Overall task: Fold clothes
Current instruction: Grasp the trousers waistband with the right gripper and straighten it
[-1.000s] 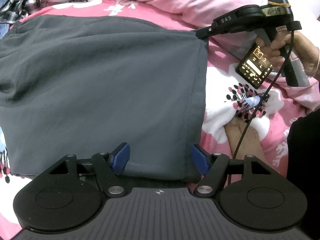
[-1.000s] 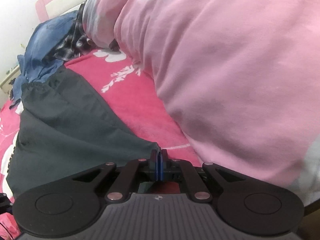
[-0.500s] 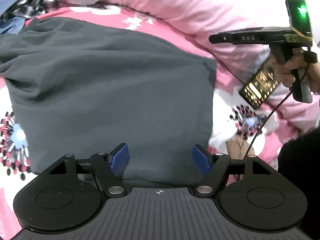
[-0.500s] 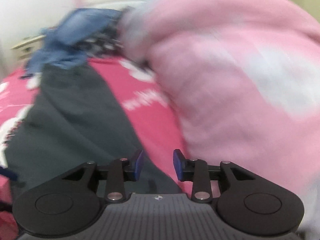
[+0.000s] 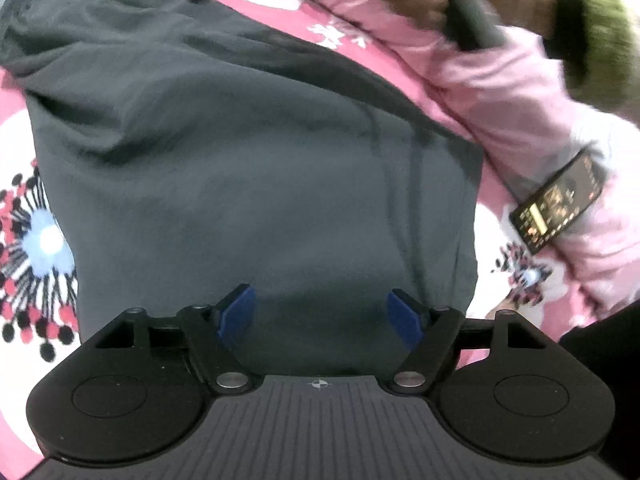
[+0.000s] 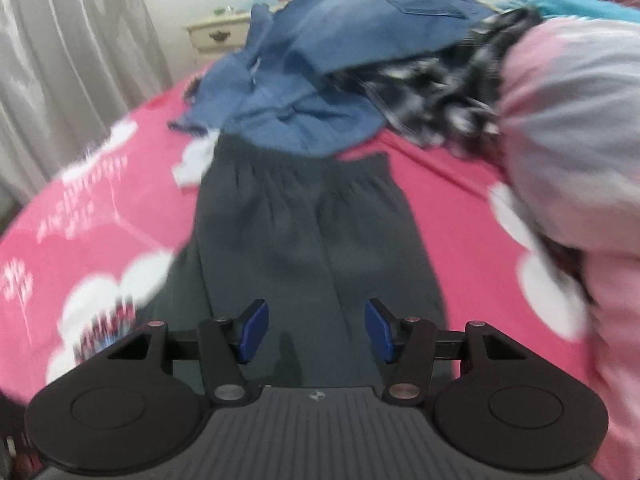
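Lying flat on a pink bedspread (image 6: 100,208), dark grey trousers (image 5: 256,184) look folded lengthwise, legs stacked; crosswise folds seemingly remain. Left gripper (image 5: 322,318) and right gripper (image 6: 316,330) hover above, jaws wide, holding nothing.

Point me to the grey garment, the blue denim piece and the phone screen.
grey garment (image 5: 248,184): left wrist view, middle of its flat panel.
blue denim piece (image 6: 320,80): right wrist view, centre of the crumpled heap.
phone screen (image 5: 558,208): left wrist view, middle of the lit display.
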